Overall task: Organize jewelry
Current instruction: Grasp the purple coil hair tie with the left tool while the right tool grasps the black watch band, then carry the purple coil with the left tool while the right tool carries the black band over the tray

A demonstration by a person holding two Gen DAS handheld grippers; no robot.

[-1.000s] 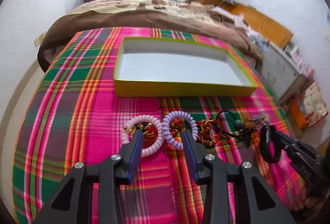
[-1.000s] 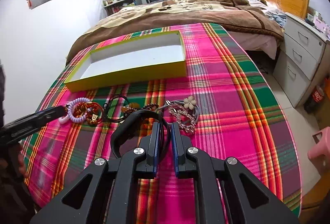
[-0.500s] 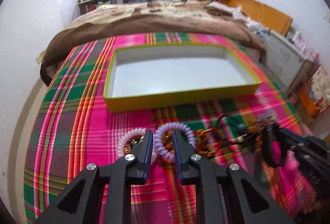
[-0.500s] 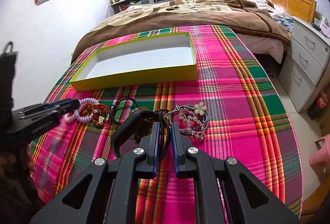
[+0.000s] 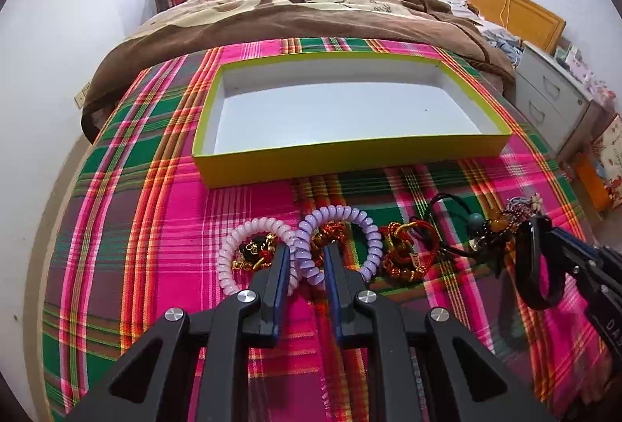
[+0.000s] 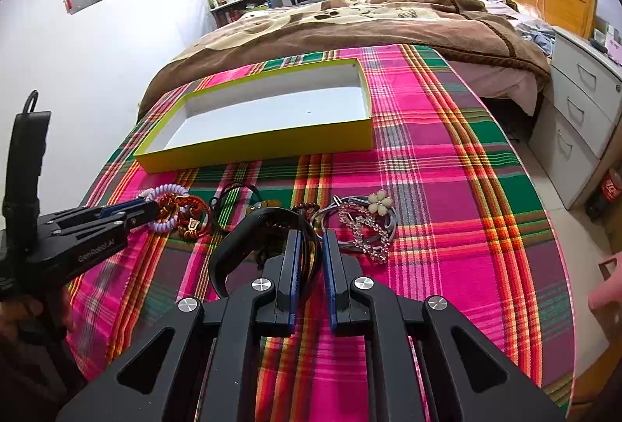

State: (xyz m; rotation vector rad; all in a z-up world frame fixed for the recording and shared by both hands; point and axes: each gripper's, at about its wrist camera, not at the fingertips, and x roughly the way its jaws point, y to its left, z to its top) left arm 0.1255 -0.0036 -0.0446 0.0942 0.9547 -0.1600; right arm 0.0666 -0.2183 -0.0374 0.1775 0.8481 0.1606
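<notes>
Left hand-held gripper (image 5: 307,254) seemingly around purple coil bracelet (image 5: 337,242)

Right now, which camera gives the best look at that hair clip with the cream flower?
The right wrist view. There the flower hair clip lies in full, unblocked, on the plaid cloth just right of the right gripper. The left wrist view catches only its flower tip at the far right edge.

Plaid cloth (image 5: 116,227): woven, matt, with a visible weave. Box (image 5: 350,153): cardboard, matt yellow outside, smooth white paper inside. Lilac coil band (image 5: 369,239) and pink coil band (image 5: 233,258): glossy, translucent plastic. Black bangle (image 6: 233,247): smooth, slightly shiny plastic. Hair clip (image 6: 365,227): sparkling stones on metal. Blanket (image 5: 311,17): soft, fuzzy. Headboard (image 5: 505,9): varnished wood. Drawer cabinet (image 6: 583,111): smooth, painted.
</notes>
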